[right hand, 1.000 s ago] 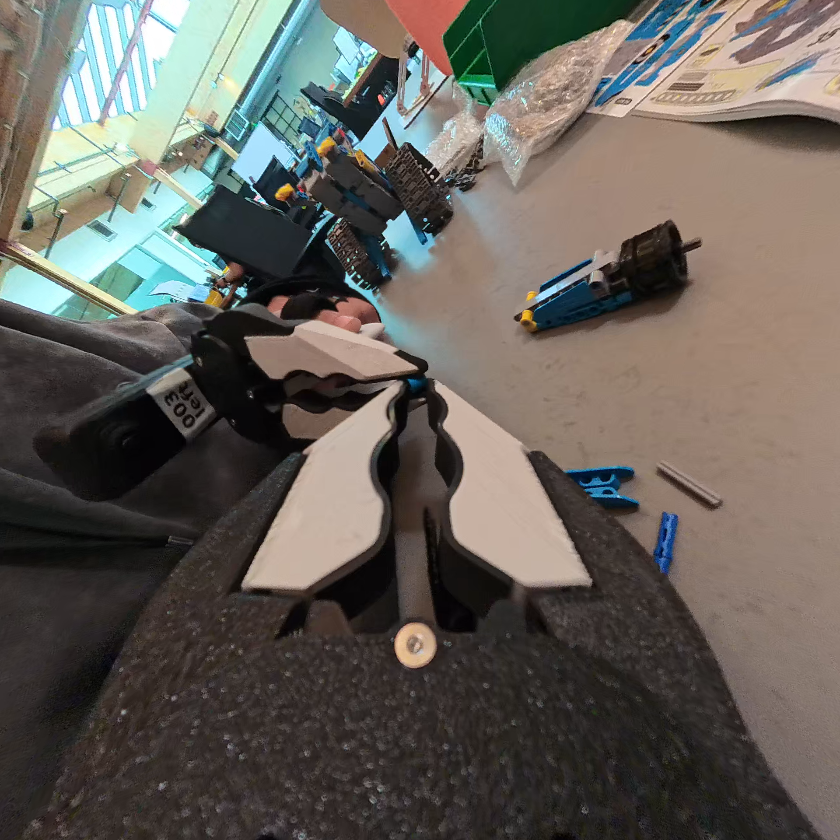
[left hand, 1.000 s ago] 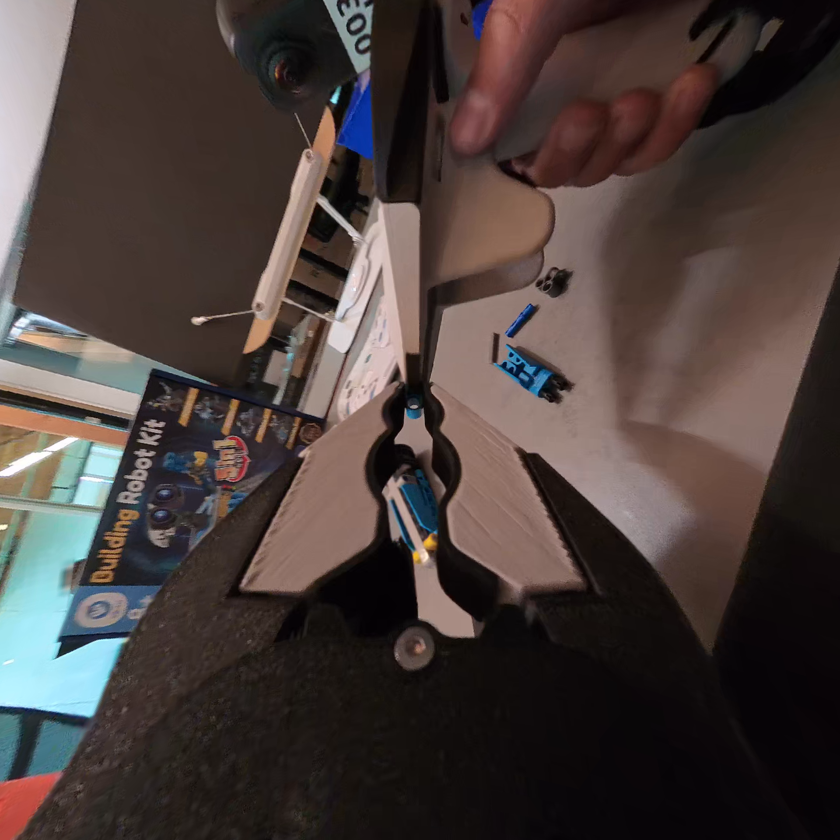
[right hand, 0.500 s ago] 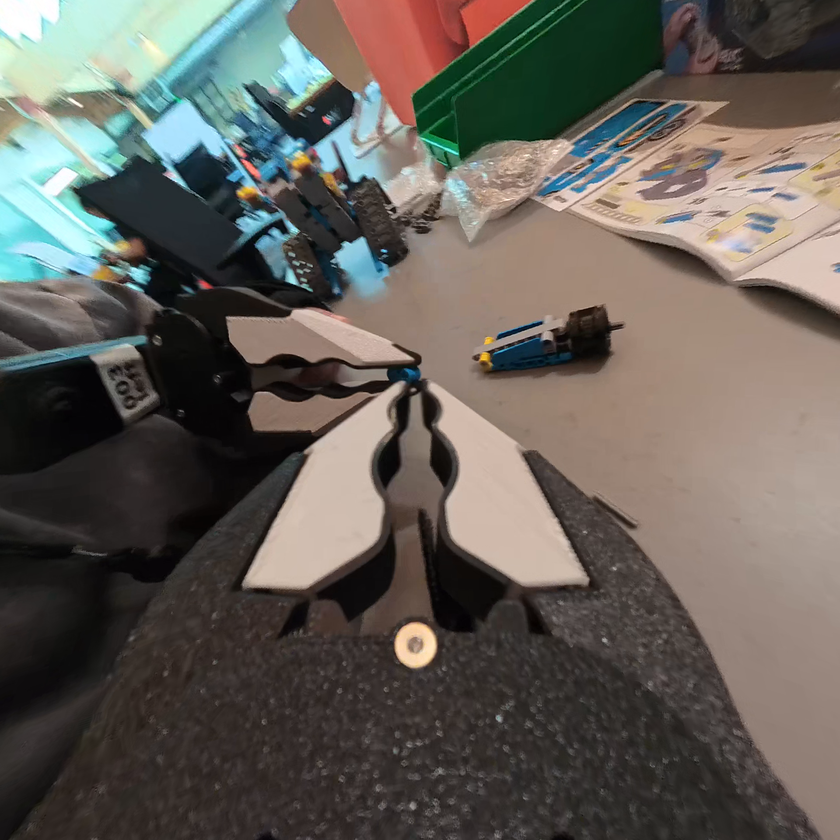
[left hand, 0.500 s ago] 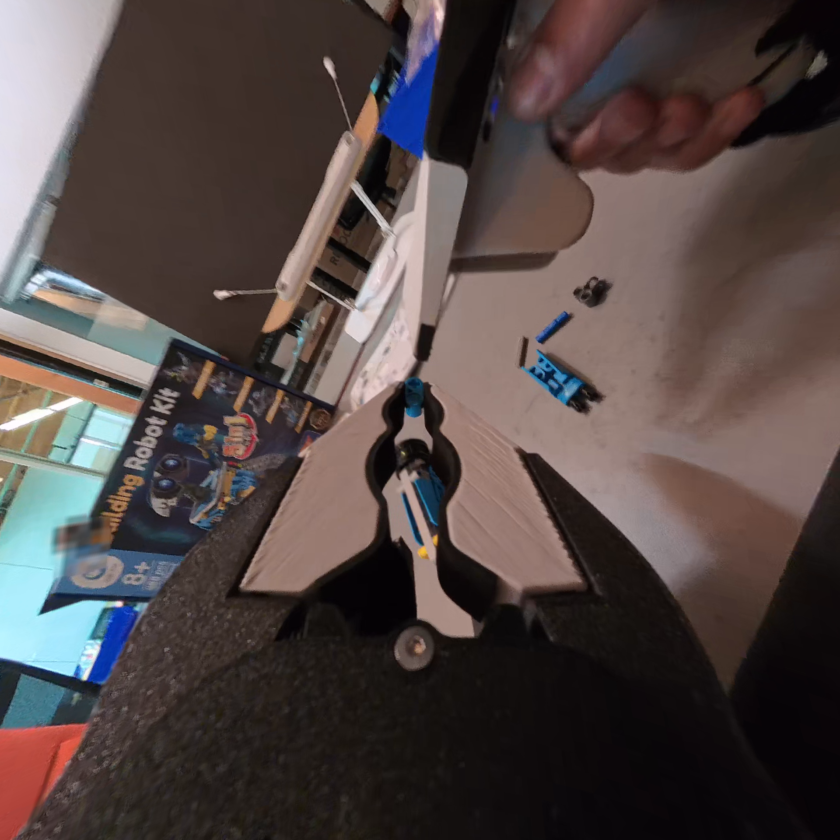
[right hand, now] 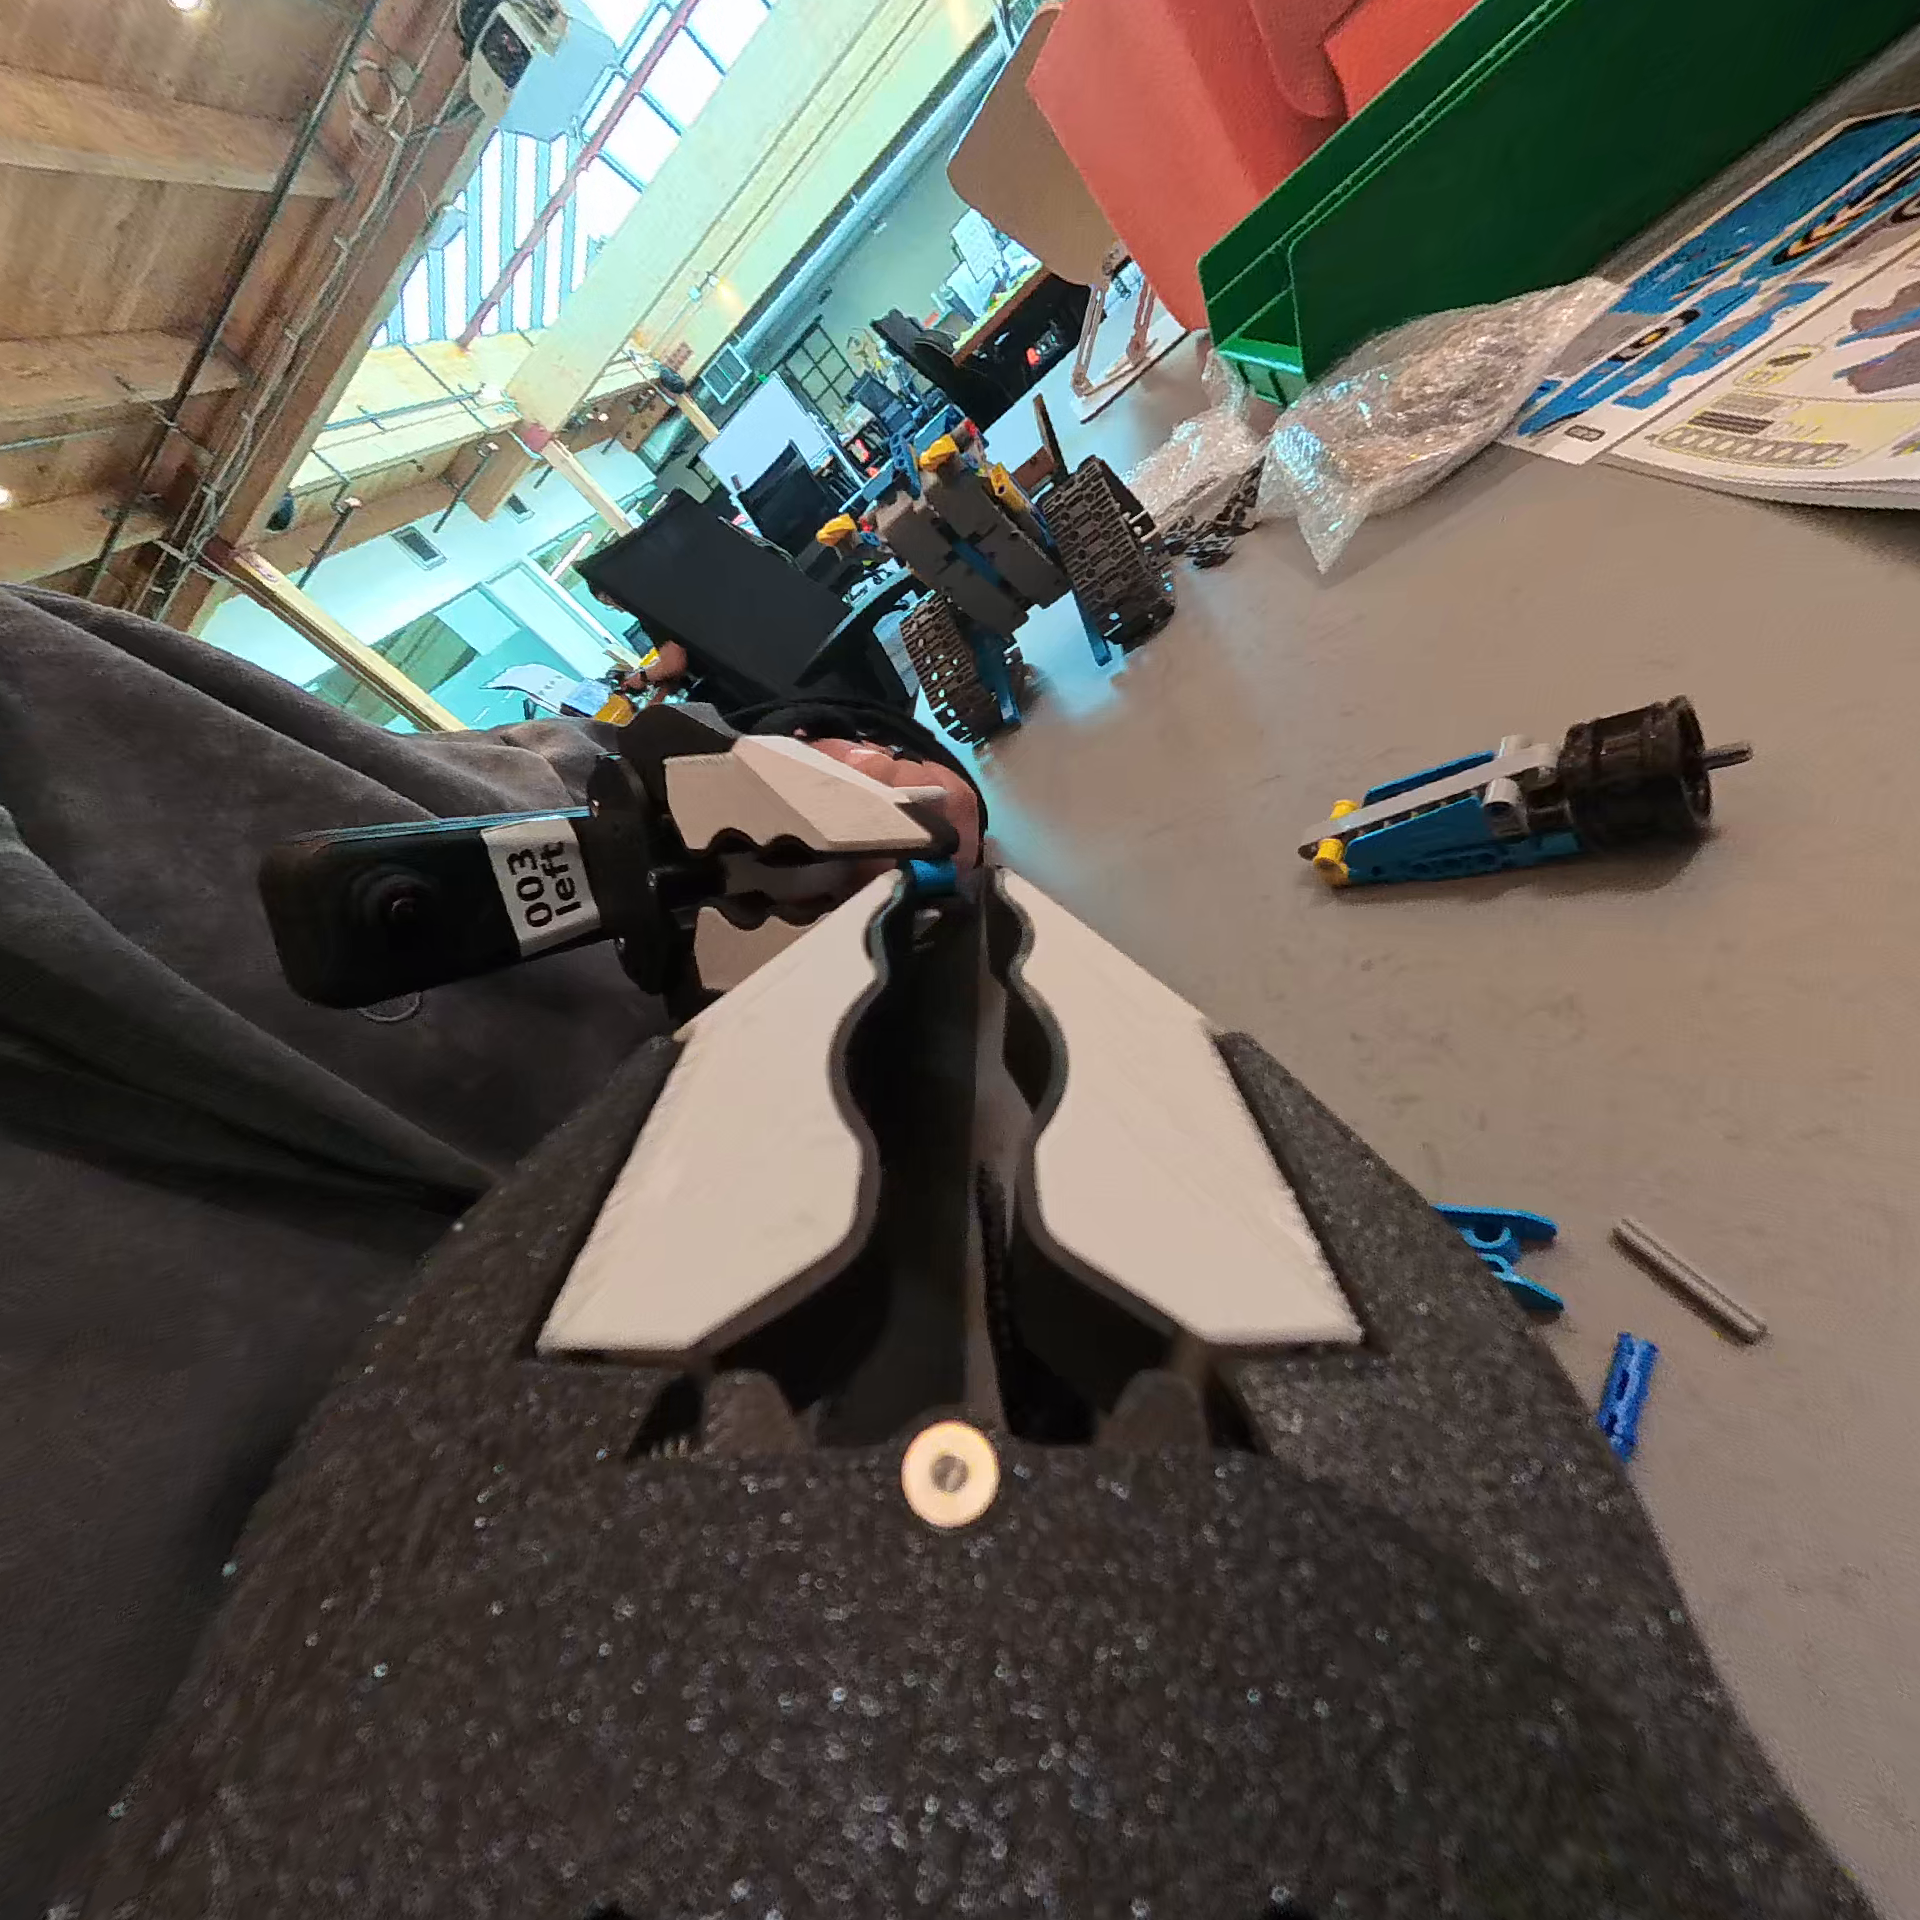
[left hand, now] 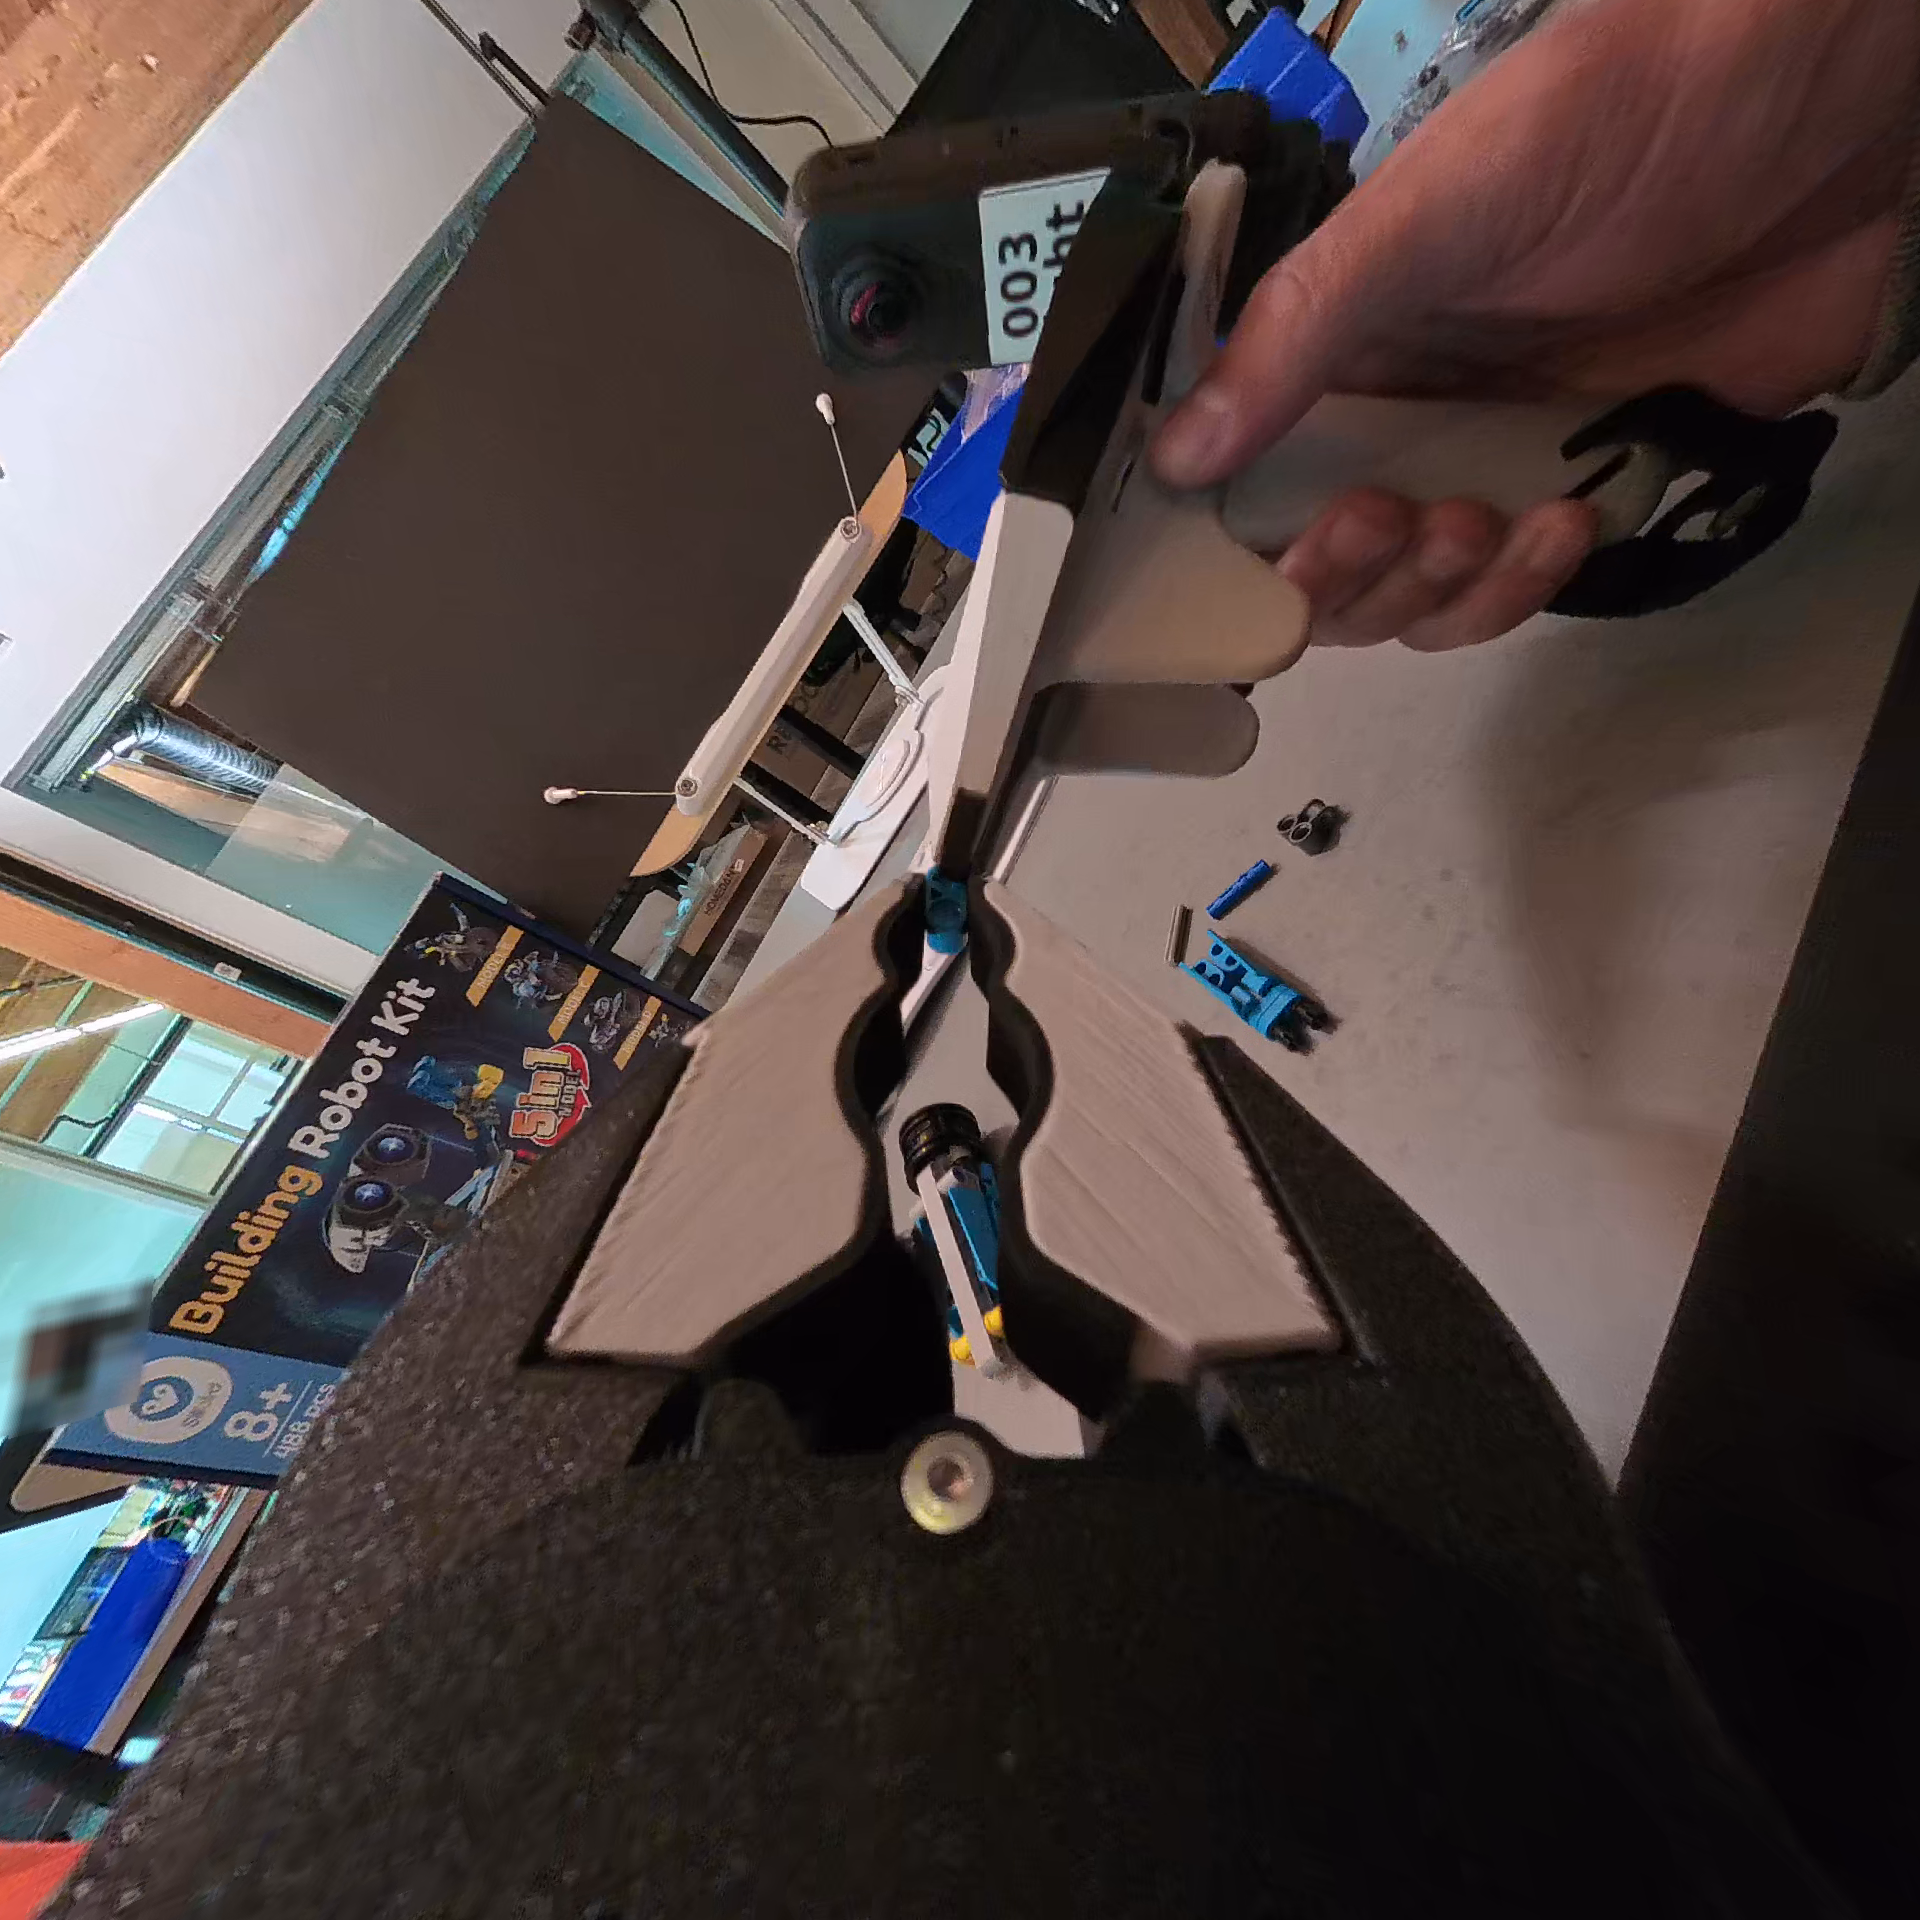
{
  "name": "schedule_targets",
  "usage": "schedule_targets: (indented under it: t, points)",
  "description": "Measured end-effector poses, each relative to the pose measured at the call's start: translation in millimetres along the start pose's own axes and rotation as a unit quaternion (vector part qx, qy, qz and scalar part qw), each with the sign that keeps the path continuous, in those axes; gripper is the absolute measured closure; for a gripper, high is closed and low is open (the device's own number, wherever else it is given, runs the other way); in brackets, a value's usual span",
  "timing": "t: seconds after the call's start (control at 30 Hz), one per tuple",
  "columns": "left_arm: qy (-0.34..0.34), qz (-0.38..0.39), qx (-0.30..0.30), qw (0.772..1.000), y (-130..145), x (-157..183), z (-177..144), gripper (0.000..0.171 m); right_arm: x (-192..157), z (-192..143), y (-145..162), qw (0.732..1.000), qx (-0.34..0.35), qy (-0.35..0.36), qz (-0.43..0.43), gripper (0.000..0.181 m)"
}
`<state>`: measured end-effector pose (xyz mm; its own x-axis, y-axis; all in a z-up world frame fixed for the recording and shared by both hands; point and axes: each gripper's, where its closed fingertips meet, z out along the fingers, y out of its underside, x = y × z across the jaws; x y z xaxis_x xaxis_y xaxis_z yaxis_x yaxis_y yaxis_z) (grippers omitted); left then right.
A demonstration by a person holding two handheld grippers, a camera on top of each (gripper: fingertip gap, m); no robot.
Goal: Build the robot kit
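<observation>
— What did the left gripper [left hand: 943,914] have?

— Its jaws were closed on a small blue connector piece [left hand: 943,912], pinched right at the fingertips. The right gripper [left hand: 961,821] came in from twelve o'clock, a hand [left hand: 1558,312] wrapped round its grey handle, and its tips met the same piece from above.

— And from the right gripper's own camera?

— The right gripper [right hand: 940,883] had its jaws nearly together, tips on either side of the blue connector piece [right hand: 928,876]. I could not tell whether they truly gripped it or only touched it. The left gripper [right hand: 914,831] reached in from nine o'clock, its tips at that same piece.

— What lay about them?

— On the grey table [right hand: 1558,987], at about two o'clock from the right gripper's tips, lay a blue and grey assembly with a black motor end [right hand: 1507,805]. At four o'clock were a blue forked part [right hand: 1496,1252], a thin grey axle [right hand: 1688,1280] and a short blue pin [right hand: 1629,1392], near one another but apart. Farther back, at twelve o'clock, stood a tracked model vehicle [right hand: 1008,582], with clear plastic bags [right hand: 1392,416], a green tray [right hand: 1507,208] and an instruction booklet [right hand: 1766,395] toward one o'clock.

— Anything else in the left view?

— A kit box [left hand: 395,1143] stood at nine o'clock, and a small black connector [left hand: 1311,828] lay on the table at two o'clock.
</observation>
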<state>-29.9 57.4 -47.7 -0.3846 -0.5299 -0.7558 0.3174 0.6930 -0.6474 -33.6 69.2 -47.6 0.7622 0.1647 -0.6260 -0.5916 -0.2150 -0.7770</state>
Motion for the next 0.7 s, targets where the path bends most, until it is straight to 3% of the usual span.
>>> schedule_targets:
  t: [0.1,0.17,0.3,0.5,0.7]
  points:
    - [-0.001,0.003,0.001,1.0,-1,0,0,0.164,1,2,1,1.0,-0.004,0.003,-0.002,0.164]
    - [0.003,0.002,0.005,1.0,-2,2,-1,0.164,-7,2,1,1.0,-0.003,-0.027,0.012,0.171]
    - [0.008,0.008,-0.013,1.0,3,5,3,0.164,-2,2,6,0.999,-0.017,-0.019,0.037,0.173]
    - [0.025,-0.014,-0.075,0.997,27,9,12,0.164,26,-10,2,0.989,-0.026,0.132,-0.064,0.174]
    - [0.015,0.021,-0.1,0.995,33,12,15,0.163,37,-11,-1,0.945,-0.055,0.264,-0.184,0.174]
